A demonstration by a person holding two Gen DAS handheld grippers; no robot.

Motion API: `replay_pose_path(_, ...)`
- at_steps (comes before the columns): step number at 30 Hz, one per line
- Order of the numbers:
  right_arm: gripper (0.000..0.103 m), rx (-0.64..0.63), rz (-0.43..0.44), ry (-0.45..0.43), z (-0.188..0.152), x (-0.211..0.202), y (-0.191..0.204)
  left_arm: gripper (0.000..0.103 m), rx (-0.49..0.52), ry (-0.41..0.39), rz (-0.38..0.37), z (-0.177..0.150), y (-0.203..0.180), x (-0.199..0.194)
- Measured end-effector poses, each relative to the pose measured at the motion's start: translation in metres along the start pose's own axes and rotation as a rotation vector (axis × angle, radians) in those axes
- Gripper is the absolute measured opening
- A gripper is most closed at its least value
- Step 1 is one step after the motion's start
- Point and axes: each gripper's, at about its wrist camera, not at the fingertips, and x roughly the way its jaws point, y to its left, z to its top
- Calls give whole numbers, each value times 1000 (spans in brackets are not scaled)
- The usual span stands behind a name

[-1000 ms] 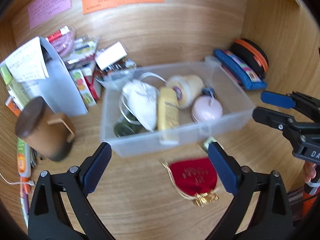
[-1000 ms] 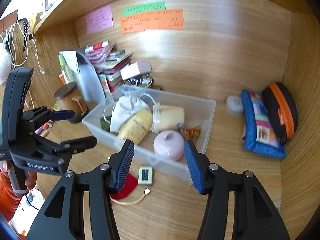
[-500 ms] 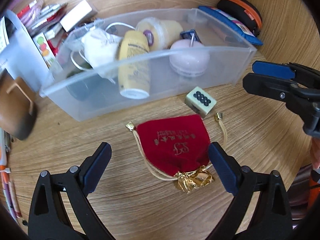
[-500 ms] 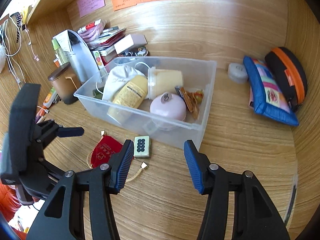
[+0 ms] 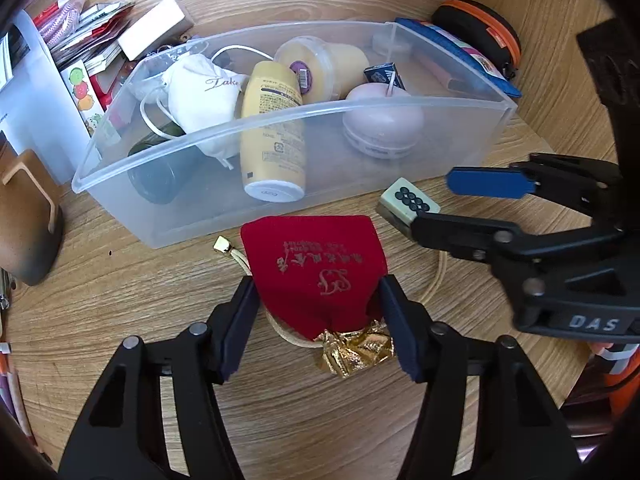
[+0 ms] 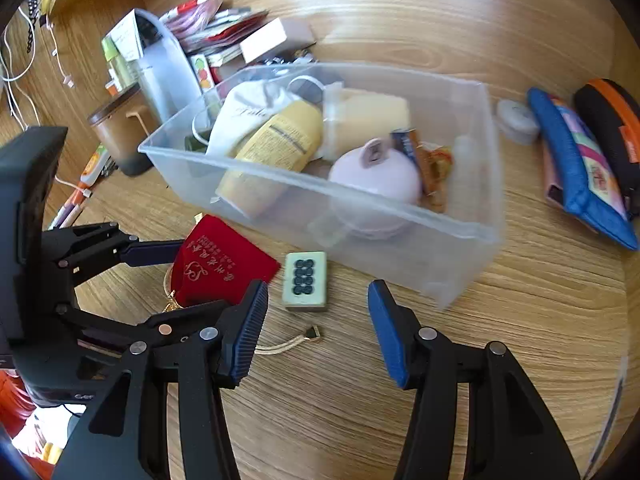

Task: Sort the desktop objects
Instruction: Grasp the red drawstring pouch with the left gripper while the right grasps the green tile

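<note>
A red drawstring pouch [image 5: 316,268] with gold trim lies on the wooden desk in front of a clear plastic bin [image 5: 472,136]. My left gripper [image 5: 318,316] is around the pouch's lower part, both pads touching its sides. The pouch also shows in the right wrist view [image 6: 216,268]. A mahjong tile [image 6: 305,280] lies beside the pouch, near the bin [image 6: 460,248]; it also shows in the left wrist view [image 5: 408,200]. My right gripper [image 6: 316,328] is open and empty, just in front of the tile.
The bin holds a white pouch [image 5: 200,96], a yellow bottle [image 5: 272,136], a cup and a pink round case [image 5: 384,120]. A brown mug [image 5: 24,216] stands left. Papers and boxes [image 5: 92,48] are stacked behind. A blue pouch [image 6: 580,168] and orange-black case [image 6: 612,120] lie right.
My left gripper has moved down and forward onto the red pouch and closed in on its sides. My right gripper has lowered toward the mahjong tile.
</note>
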Motion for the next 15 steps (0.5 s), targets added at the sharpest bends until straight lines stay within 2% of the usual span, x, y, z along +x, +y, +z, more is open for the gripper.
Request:
replay_pose_path(5,48,-30,-35,10,4,11,11,51,1,-12,0,-3,4,-5)
replay_pose_path(9,47,-65,-72,23,4,22,16,49,-8,-25,3,-5,14,-12)
replay_pose_path(14,31,-76,-86,21,3,27,14,49,-33,-53,9,-5,26,-24)
replay_pose_path(15,25,-75,-85,23,4,26,14,49,-36,-57,9,-4,27,-25)
